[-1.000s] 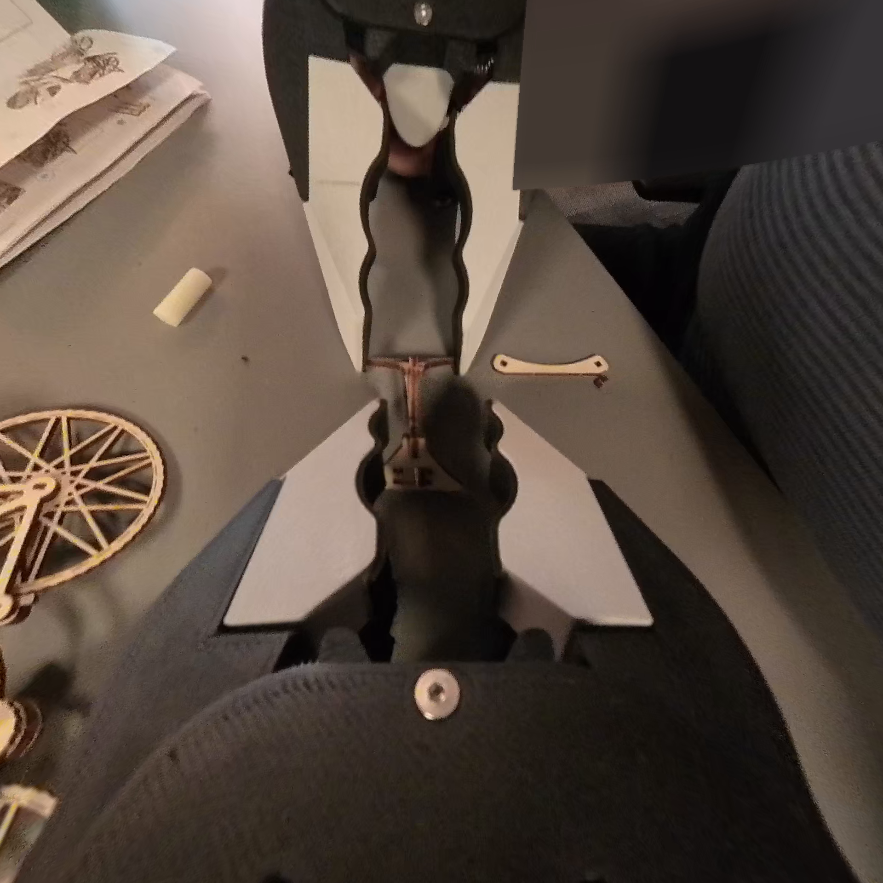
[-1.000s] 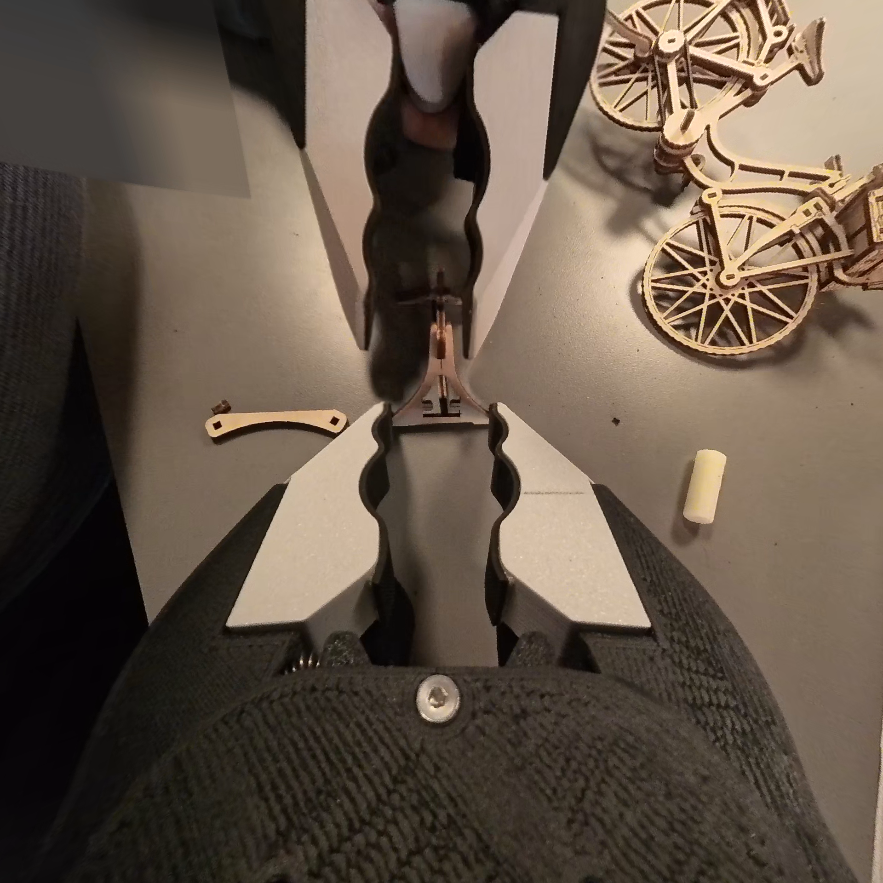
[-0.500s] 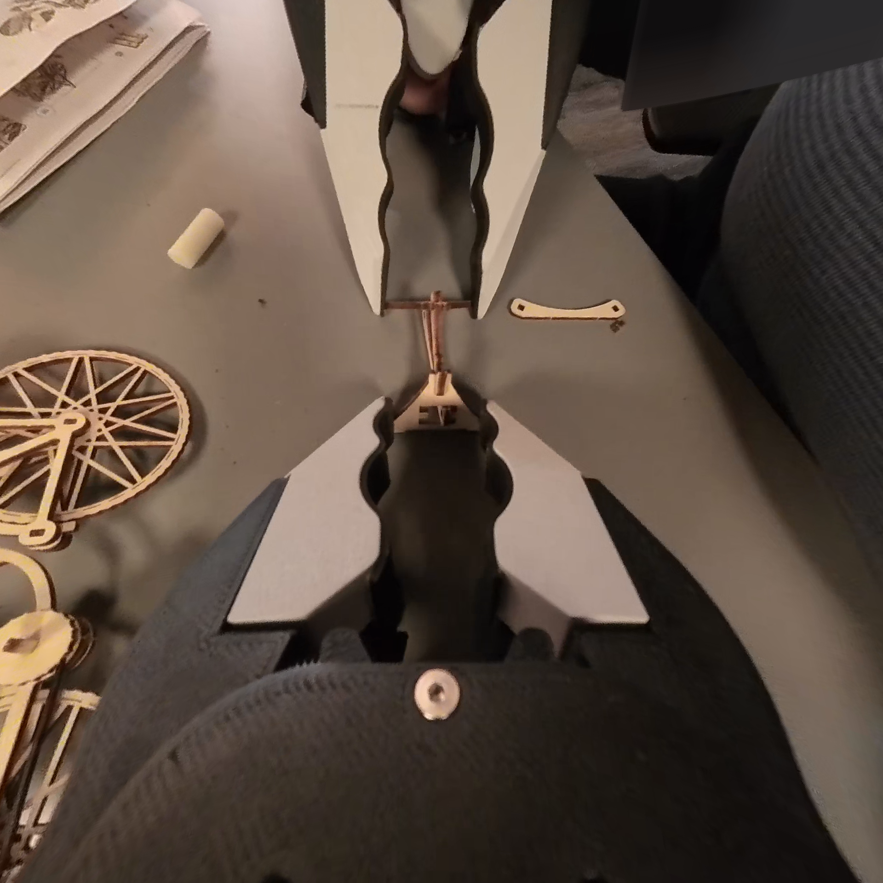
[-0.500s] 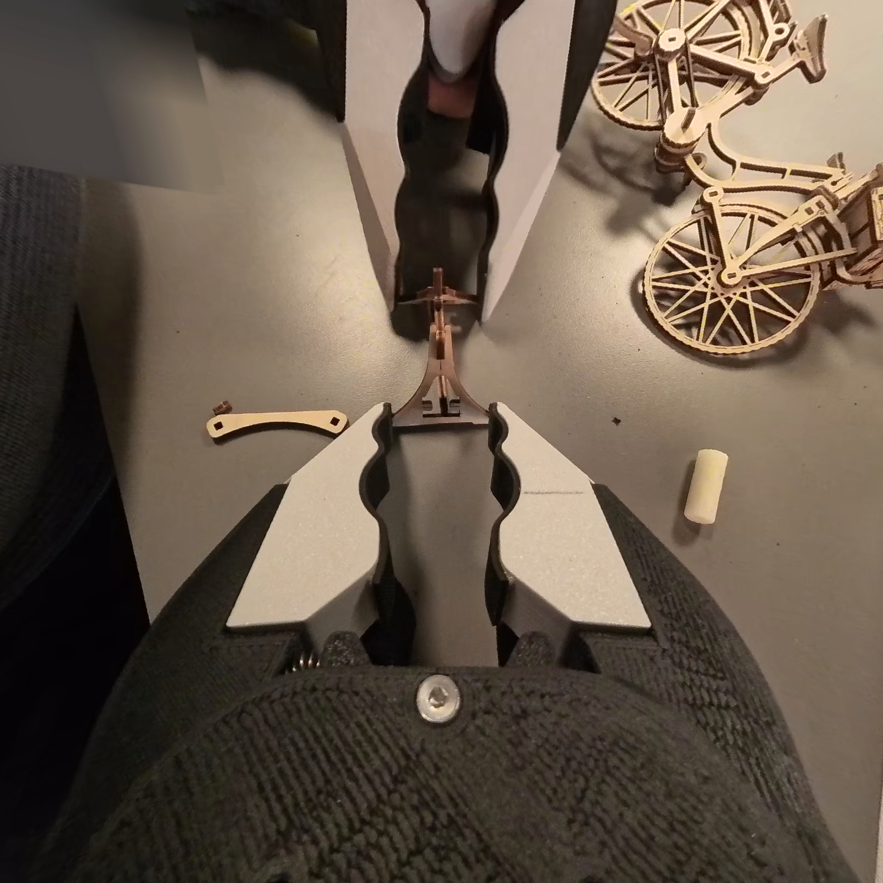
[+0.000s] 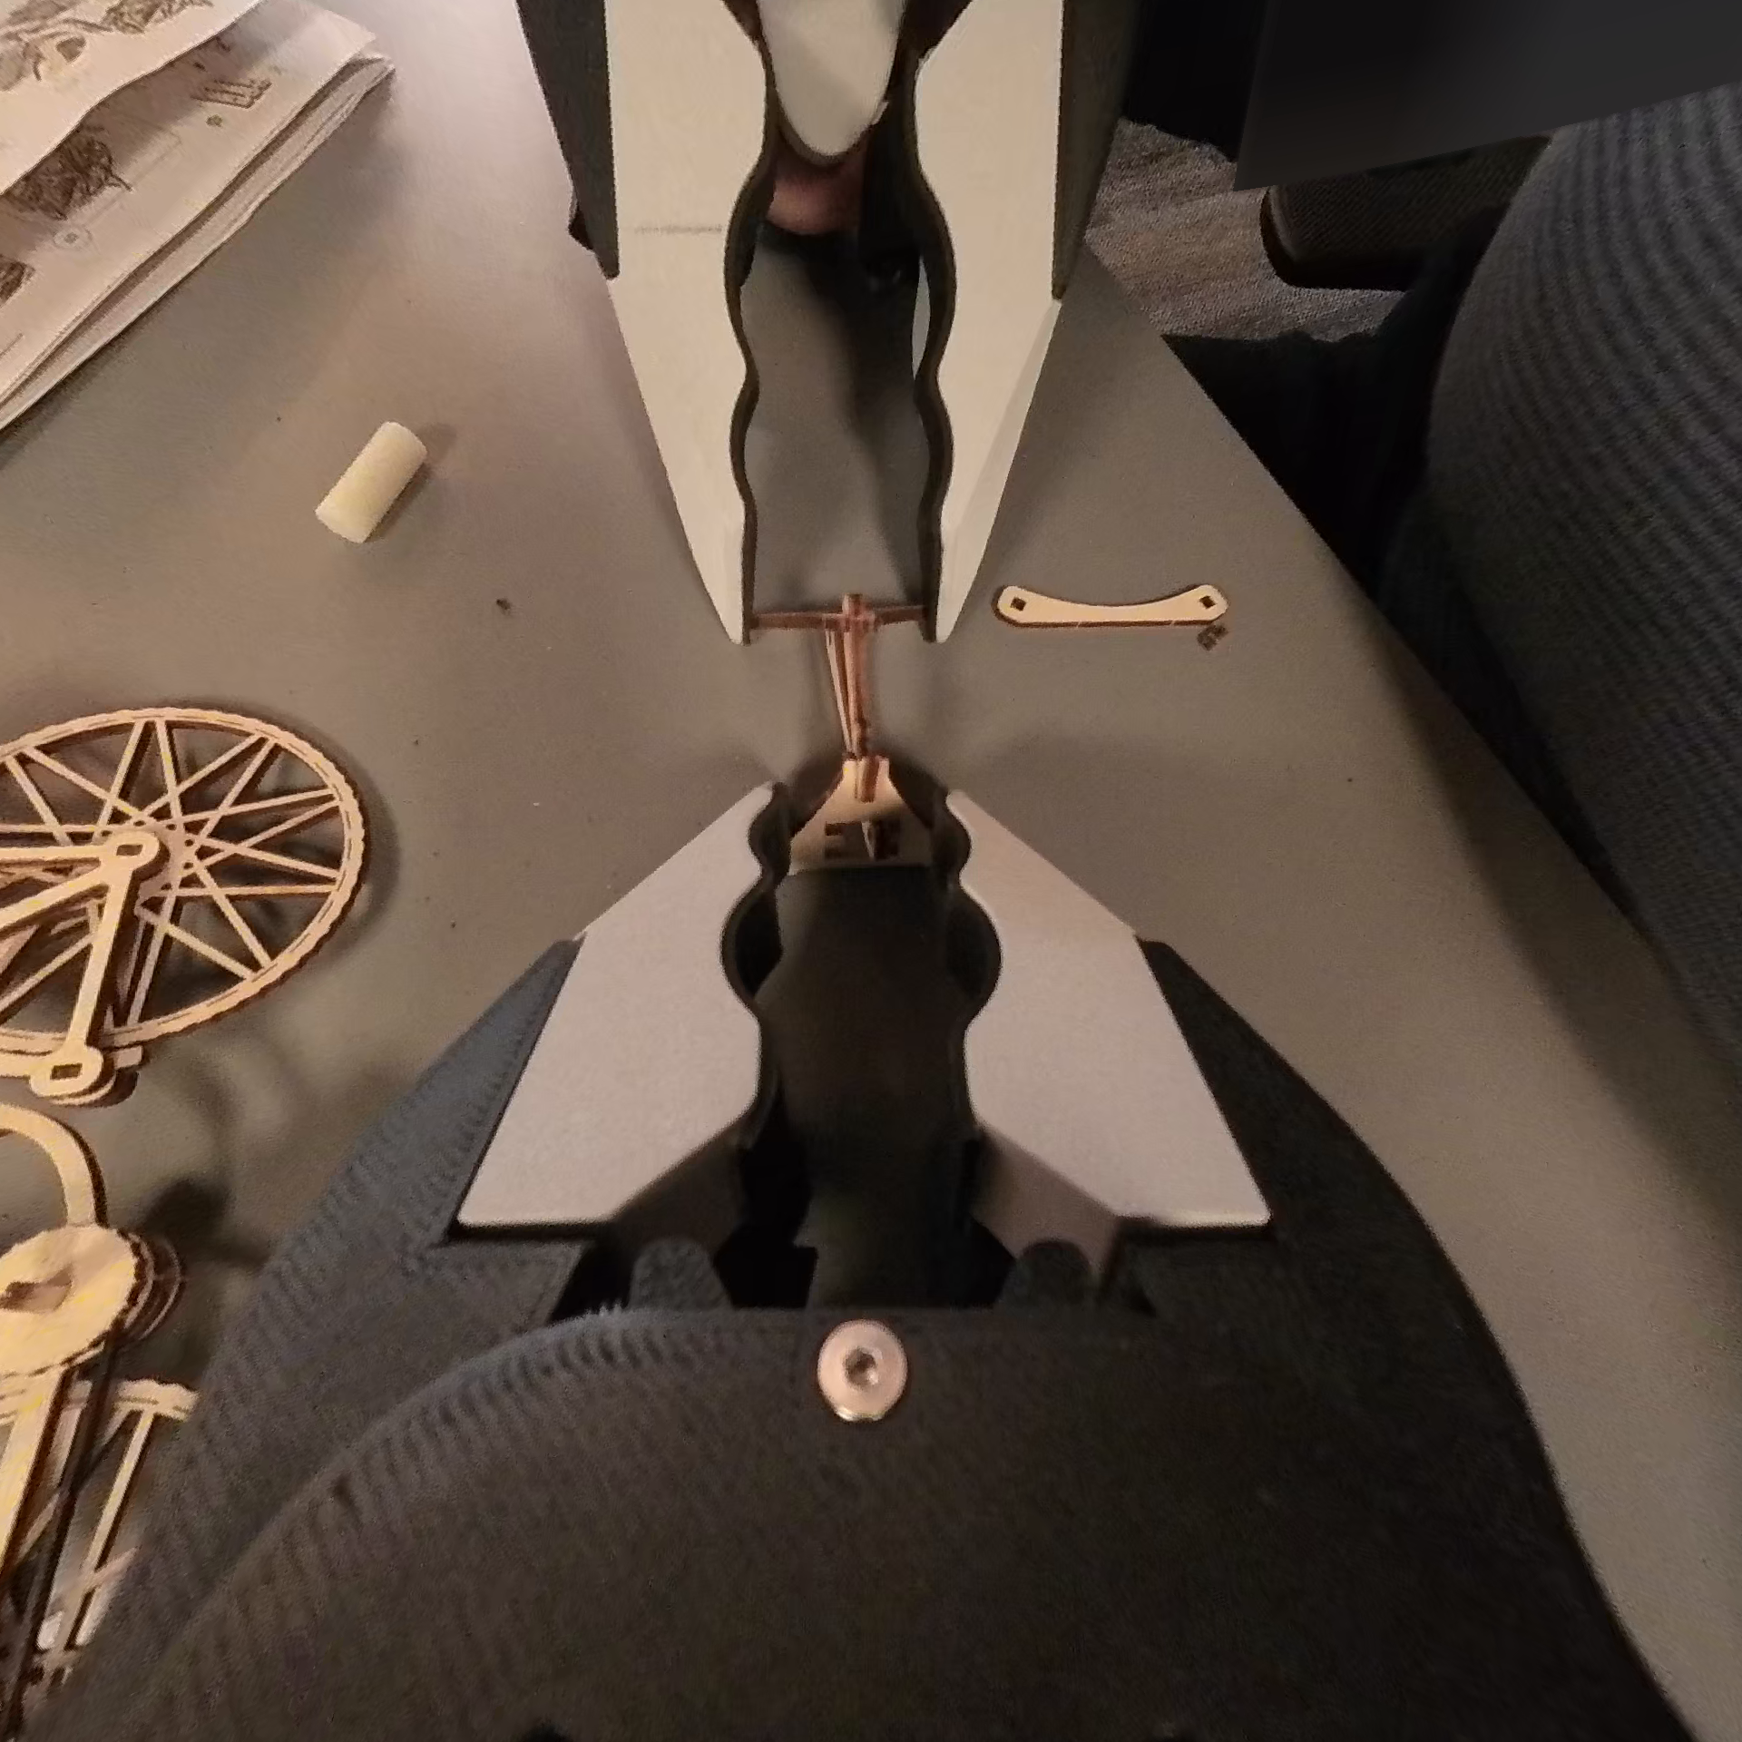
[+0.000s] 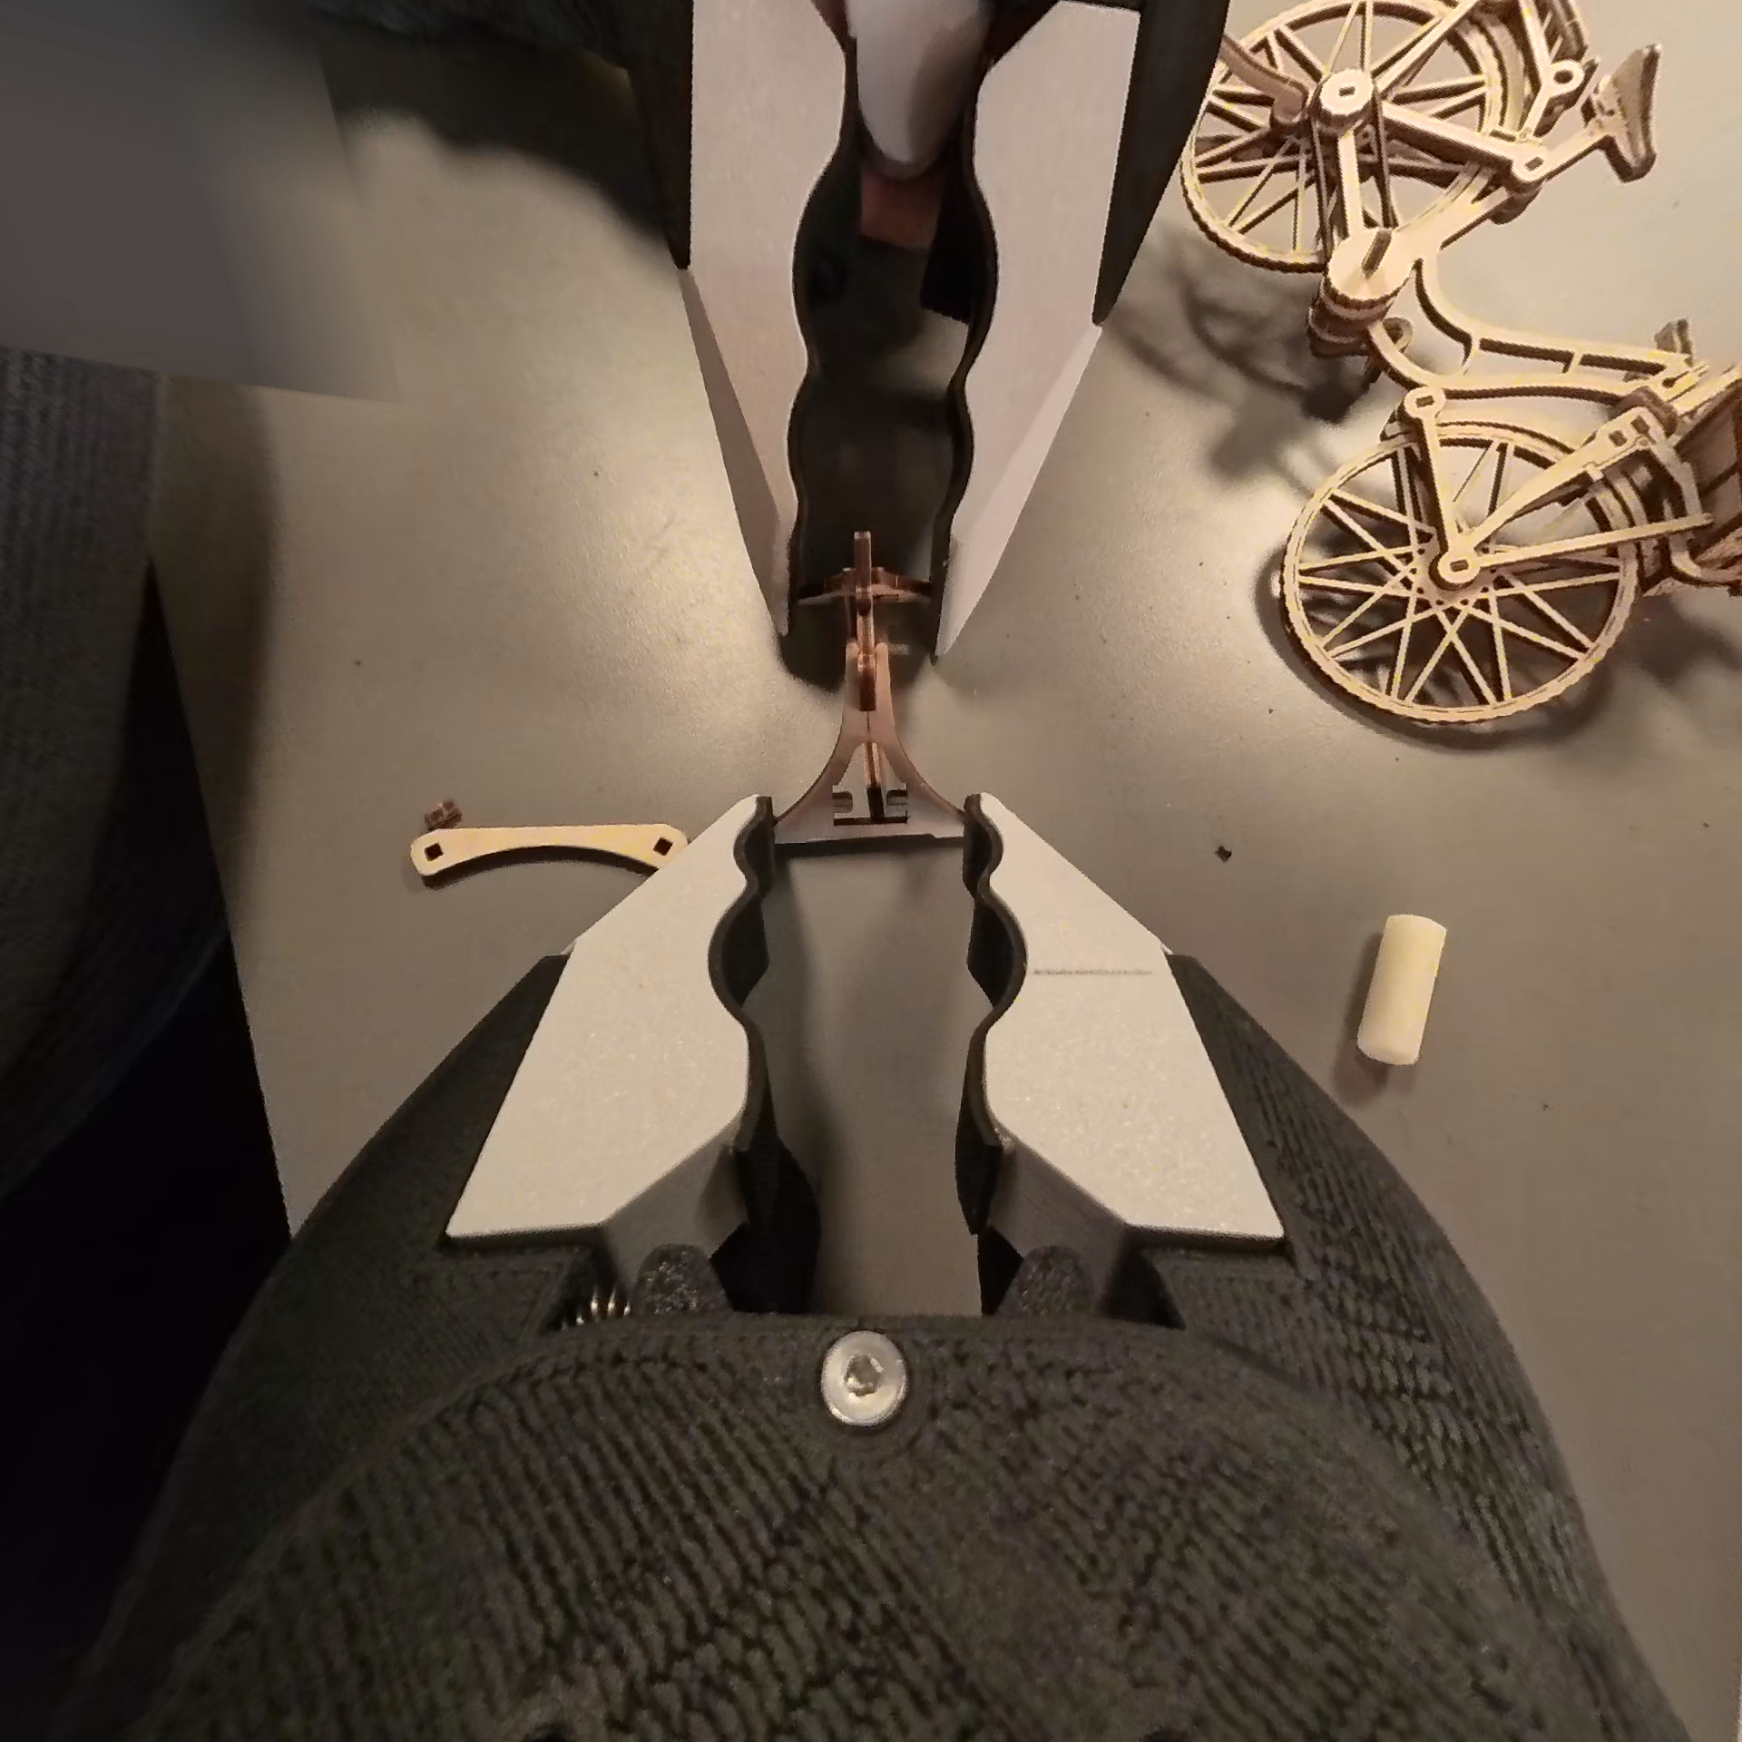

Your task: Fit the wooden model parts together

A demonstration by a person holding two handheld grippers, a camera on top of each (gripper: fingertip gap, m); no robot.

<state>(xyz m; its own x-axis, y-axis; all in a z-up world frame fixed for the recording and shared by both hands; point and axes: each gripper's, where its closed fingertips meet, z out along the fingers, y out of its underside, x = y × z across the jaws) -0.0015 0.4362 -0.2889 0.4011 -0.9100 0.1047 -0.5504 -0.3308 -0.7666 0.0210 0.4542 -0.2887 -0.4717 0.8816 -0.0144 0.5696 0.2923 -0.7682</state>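
Note:
My two grippers face each other tip to tip over the grey table (image 5: pixel 528 716). My left gripper (image 5: pixel 860 801) is shut on a small flared wooden part (image 5: pixel 858 834) with slots. My right gripper (image 6: pixel 862 811) is shut on a similar flared part (image 6: pixel 860 801). A thin wooden stem (image 5: pixel 851 693) runs between the two parts in one line. From the left wrist view the right gripper (image 5: pixel 844 632) holds its part edge-on. From the right wrist view the left gripper (image 6: pixel 862 613) holds a cross-shaped end (image 6: pixel 862 589). Whether the parts are locked together I cannot tell.
A curved wooden strip (image 5: pixel 1108 608) (image 6: pixel 547 842) lies beside the grippers near the table edge, with a tiny dark bit (image 5: pixel 1209 638) at its end. A cream cylinder (image 5: pixel 372 484) (image 6: pixel 1402 990), a wooden bicycle model (image 6: pixel 1414 377) (image 5: pixel 179 848) and instruction sheets (image 5: pixel 141 170) lie around. Grey upholstery (image 5: pixel 1602 660) borders the table. The grippers are tip to tip, or close to it.
The two grippers have drawn apart since one second ago, when their tips nearly touched. The stem between the held parts now shows at greater length. Both stay shut.

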